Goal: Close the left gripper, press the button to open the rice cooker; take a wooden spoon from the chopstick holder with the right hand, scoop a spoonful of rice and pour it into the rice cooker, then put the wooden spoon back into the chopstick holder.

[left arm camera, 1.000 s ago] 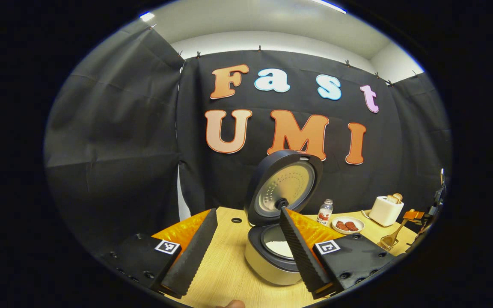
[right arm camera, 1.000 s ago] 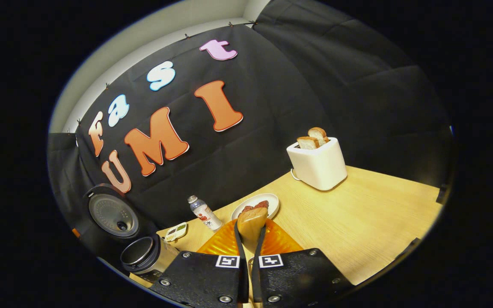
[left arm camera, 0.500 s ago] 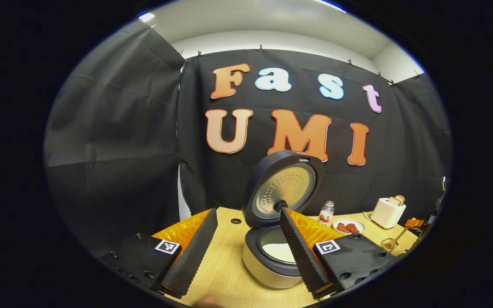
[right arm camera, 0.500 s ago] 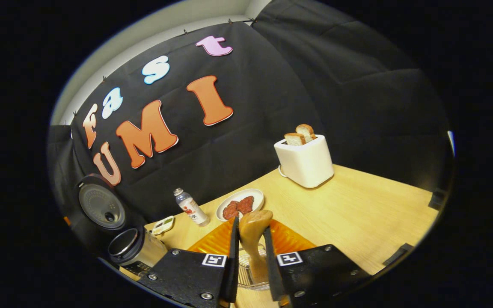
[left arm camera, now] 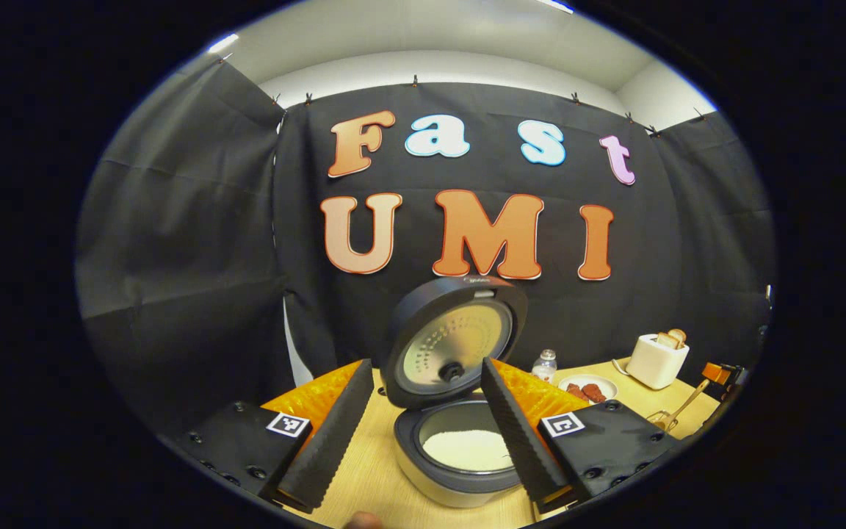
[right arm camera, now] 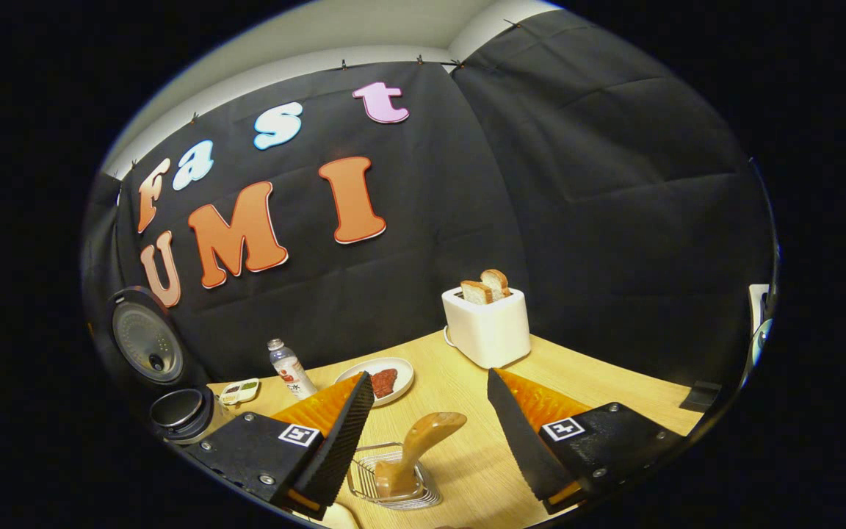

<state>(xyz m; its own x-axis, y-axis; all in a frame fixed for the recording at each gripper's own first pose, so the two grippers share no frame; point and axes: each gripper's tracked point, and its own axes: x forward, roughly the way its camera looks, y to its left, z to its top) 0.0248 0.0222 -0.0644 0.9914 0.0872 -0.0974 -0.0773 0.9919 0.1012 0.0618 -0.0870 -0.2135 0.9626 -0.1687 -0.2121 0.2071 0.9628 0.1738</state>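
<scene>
both tools [left arm camera: 423,426] [right arm camera: 430,433] wide open, empty

Recording booth: black cloth wall [right arm camera: 577,184], kitchenware on wooden table [right arm camera: 614,397]

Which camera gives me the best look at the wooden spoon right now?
The right gripper view: the wooden spoon stands close up in the chopstick holder, between the open fingers of the right gripper. The left gripper view shows it small, far right.
</scene>
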